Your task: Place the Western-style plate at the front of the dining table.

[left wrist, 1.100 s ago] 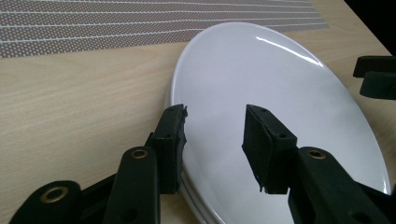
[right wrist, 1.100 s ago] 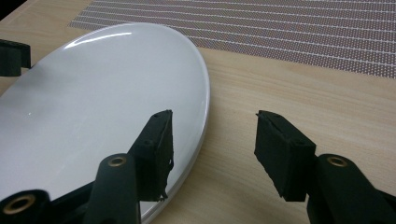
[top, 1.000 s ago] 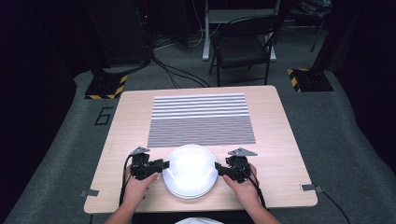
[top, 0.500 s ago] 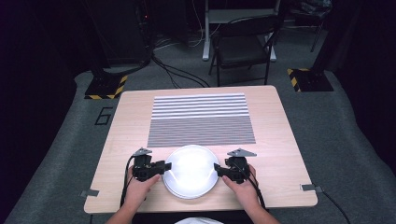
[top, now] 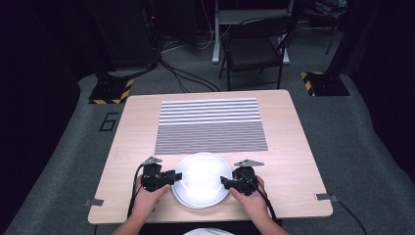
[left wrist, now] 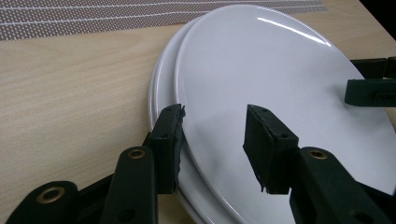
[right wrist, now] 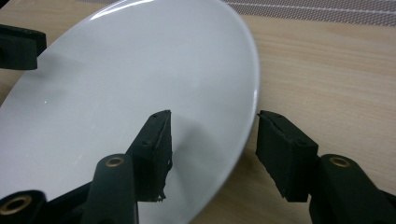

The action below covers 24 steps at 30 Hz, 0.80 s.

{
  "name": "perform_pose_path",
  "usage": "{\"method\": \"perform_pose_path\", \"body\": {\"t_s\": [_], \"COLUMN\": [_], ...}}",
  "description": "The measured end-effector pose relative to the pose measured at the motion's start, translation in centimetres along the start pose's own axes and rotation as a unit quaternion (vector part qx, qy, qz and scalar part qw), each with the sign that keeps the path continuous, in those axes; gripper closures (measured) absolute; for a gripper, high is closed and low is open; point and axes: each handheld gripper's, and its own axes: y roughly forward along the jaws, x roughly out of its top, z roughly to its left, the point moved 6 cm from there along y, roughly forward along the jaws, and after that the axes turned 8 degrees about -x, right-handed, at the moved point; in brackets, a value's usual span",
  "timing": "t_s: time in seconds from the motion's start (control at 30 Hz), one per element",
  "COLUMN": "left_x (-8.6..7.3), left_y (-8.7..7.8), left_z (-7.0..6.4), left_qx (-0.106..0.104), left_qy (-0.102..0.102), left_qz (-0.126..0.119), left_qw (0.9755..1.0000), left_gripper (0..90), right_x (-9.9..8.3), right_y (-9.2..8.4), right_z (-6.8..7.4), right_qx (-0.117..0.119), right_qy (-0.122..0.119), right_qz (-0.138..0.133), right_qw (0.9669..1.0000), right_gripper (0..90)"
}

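Two white plates lie stacked near the table's front edge. The top plate (top: 200, 178) (left wrist: 261, 70) (right wrist: 116, 70) sits slightly shifted on the lower plate (left wrist: 161, 88). My left gripper (top: 177, 176) (left wrist: 215, 126) is at the stack's left side and stands open. The top plate's rim lies between its jaws, one jaw outside the rim and one over the plate's face. My right gripper (top: 224, 181) (right wrist: 212, 126) is at the right side, also open, straddling the rim with a clear gap at the outer pad. A hand holds each gripper.
A striped grey-and-white mat (top: 210, 125) covers the far half of the wooden table (top: 293, 166). Beyond the table stand a folding chair (top: 254, 54), cables and dark stands with yellow-black bases (top: 110, 90).
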Motion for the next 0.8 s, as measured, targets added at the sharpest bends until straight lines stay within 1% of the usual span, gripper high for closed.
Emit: {"method": "perform_pose_path", "body": {"t_s": [0.03,0.07,0.13,0.17,0.2,0.27,0.4,0.5,0.53,0.57,0.6,0.63,0.67,0.7,0.73,0.77,0.8], "left_x": [0.0,0.0,0.0,0.0,0.0,0.0,0.1,0.2,0.2,0.2,0.3,0.3,0.4,0.4,0.5,0.5,0.6], "left_y": [0.1,0.1,0.1,0.2,0.3,0.5,0.9,1.4,1.7,1.7,2.1,2.1,2.4,2.4,2.8,2.8,3.0], "left_z": [0.0,-0.1,-0.1,-0.1,0.0,0.0,-0.1,-0.2,-0.3,-0.3,-0.4,-0.4,-0.6,-0.6,-0.7,-0.7,-0.8], "left_qx": [0.003,0.007,0.006,0.005,0.002,0.0,-0.003,-0.007,-0.008,-0.008,-0.008,-0.008,-0.009,-0.009,-0.013,-0.013,-0.018], "left_qy": [0.0,0.004,0.003,0.001,-0.004,-0.01,-0.013,-0.017,-0.016,-0.016,-0.014,-0.014,-0.011,-0.011,-0.016,-0.016,-0.015], "left_qz": [-0.001,-0.001,0.0,-0.001,-0.002,-0.002,0.001,0.006,0.007,0.007,0.01,0.01,0.012,0.012,0.011,0.011,0.013], "left_qw": [1.0,1.0,1.0,1.0,1.0,1.0,0.9999,0.9998,0.9998,0.9998,0.9998,0.9998,0.9998,0.9998,0.9997,0.9997,0.9997], "left_gripper": [56.8,56.6,56.6,56.6,56.6,56.5,55.9,55.8,55.8,55.8,55.7,55.7,55.7,55.7,55.7,55.8,55.9], "right_x": [-0.1,-0.1,-0.2,-0.1,0.1,0.3,0.9,1.5,1.6,1.6,1.8,1.9,2.0,2.0,2.2,2.3,2.4], "right_y": [0.0,0.0,0.0,-0.1,-0.2,-0.3,-0.4,-0.4,-0.3,-0.3,-0.2,-0.2,-0.2,-0.2,-0.2,-0.2,-0.3], "right_z": [0.2,0.5,0.5,0.4,0.3,0.2,-0.1,-0.7,-0.8,-0.8,-1.1,-1.3,-1.5,-1.5,-1.8,-1.9,-2.1], "right_qx": [0.003,-0.006,-0.007,-0.008,-0.008,-0.009,-0.007,-0.011,-0.011,-0.011,-0.015,-0.017,-0.019,-0.019,-0.022,-0.023,-0.024], "right_qy": [0.0,-0.003,0.0,-0.001,0.008,0.008,0.014,0.015,0.017,0.017,0.015,0.02,0.018,0.018,0.018,0.017,0.016], "right_qz": [0.003,0.004,0.005,0.004,0.002,-0.003,-0.009,-0.01,-0.008,-0.008,-0.008,-0.005,-0.004,-0.004,-0.005,-0.006,-0.005], "right_qw": [1.0,1.0,1.0,1.0,0.9999,0.9999,0.9998,0.9998,0.9998,0.9998,0.9997,0.9996,0.9997,0.9997,0.9996,0.9996,0.9996], "right_gripper": [44.1,44.0,44.3,45.2,45.6,45.8,45.7,45.8,45.7,45.7,45.9,45.9,46.0,46.0,46.0,46.0,46.2]}}
